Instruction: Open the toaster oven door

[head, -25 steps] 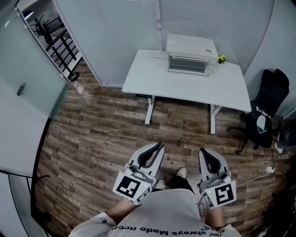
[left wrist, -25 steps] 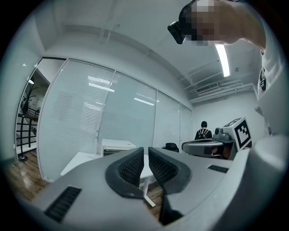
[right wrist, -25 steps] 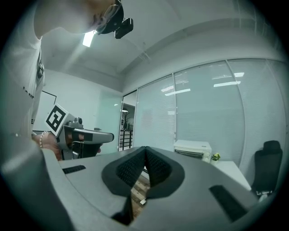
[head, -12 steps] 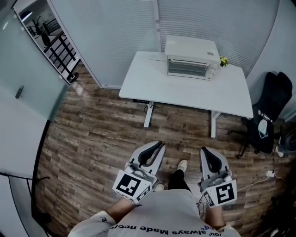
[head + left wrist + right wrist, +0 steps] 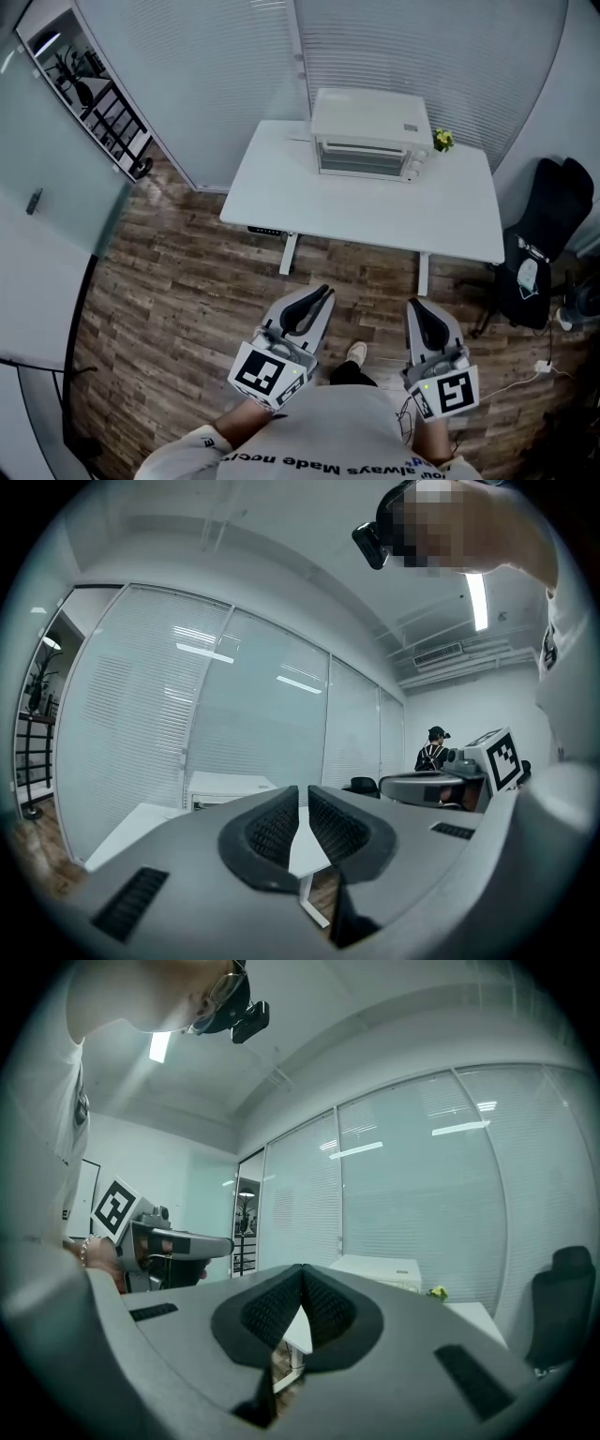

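Observation:
The cream toaster oven [image 5: 368,134] stands at the back of a white table [image 5: 281,192] with its door closed. It is far ahead of both grippers. My left gripper [image 5: 322,293] is held low at waist height, shut, with nothing between its jaws. My right gripper [image 5: 413,307] hangs beside it, also shut and empty. In the left gripper view the jaws [image 5: 302,794] meet at the tips and the oven [image 5: 230,789] shows small behind them. From the right gripper [image 5: 302,1274] the oven [image 5: 375,1270] lies beyond and to the right.
A small yellow-green plant [image 5: 442,141] sits right of the oven. A black office chair [image 5: 544,239] stands at the table's right end. A black rack [image 5: 98,108] is behind glass at the far left. Blinds cover the glass wall behind the table. Wood floor lies between me and the table.
The table and oven have grown larger and shifted left in the head view as I step closer. Both grippers stay shut in the same low position.

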Available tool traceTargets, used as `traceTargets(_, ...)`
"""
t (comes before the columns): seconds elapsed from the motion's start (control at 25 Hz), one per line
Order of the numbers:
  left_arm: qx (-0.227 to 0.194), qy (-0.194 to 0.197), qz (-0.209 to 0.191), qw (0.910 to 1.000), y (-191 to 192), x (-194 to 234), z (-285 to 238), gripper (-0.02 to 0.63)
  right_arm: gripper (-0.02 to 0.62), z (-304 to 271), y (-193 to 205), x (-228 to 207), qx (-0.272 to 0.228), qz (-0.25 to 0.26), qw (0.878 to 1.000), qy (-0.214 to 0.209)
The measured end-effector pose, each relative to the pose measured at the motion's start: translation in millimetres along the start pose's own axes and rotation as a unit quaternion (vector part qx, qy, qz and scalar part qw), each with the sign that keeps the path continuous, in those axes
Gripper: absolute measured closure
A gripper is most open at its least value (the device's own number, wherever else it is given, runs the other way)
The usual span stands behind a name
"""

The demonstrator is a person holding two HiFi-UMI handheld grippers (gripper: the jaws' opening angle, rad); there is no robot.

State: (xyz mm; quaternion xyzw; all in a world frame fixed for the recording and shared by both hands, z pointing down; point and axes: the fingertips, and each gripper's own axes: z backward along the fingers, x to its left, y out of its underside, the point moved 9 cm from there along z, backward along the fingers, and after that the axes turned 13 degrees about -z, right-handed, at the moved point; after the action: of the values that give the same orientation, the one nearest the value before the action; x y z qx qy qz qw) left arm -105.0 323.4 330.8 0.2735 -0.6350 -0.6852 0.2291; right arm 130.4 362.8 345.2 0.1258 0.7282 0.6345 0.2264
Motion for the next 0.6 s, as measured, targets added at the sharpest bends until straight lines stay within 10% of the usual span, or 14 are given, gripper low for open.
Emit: traceTargets(0.6,0.01,0.006,-0.003,0.9999,1.4,-18.1,-123.2,0.558,0.588,-22.2,-18.7,-117.8,-0.005,-0.016,1.0,0.0)
